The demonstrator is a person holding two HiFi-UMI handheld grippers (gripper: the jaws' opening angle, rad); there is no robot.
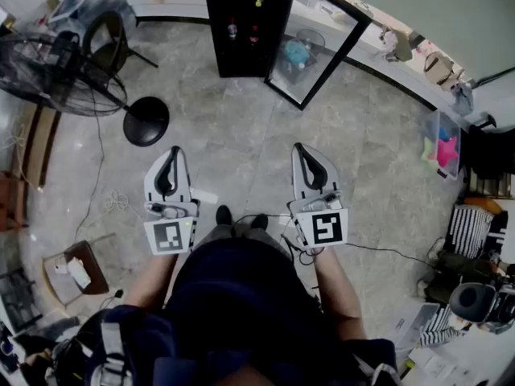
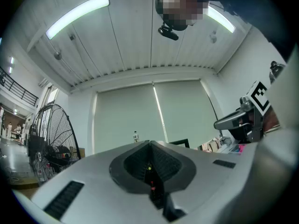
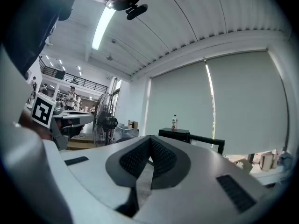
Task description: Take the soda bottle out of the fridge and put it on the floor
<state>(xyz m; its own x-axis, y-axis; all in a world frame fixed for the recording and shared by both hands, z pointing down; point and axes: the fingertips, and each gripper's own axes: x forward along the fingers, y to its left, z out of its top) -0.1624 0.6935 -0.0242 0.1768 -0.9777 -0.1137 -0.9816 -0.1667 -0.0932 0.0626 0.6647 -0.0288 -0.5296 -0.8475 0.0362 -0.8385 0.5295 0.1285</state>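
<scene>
Head view has bare floor stretching to the fridge at twelve o'clock, its glass door already swung open toward one o'clock — so access looks settled, but nothing more. Left claw and right claw are held out side by side, well short of it, each pressed together on nothing. Small bottles stand on the shelves inside; which one is the soda I cannot tell — fetching it and setting it down remain.

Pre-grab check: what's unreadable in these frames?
- Head view: items on the fridge shelves are too small to pick out the soda bottle.
- Gripper views: left gripper and right gripper bodies hide the fridge front.
- Right gripper view: bottle on the fridge top, label too small.
</scene>
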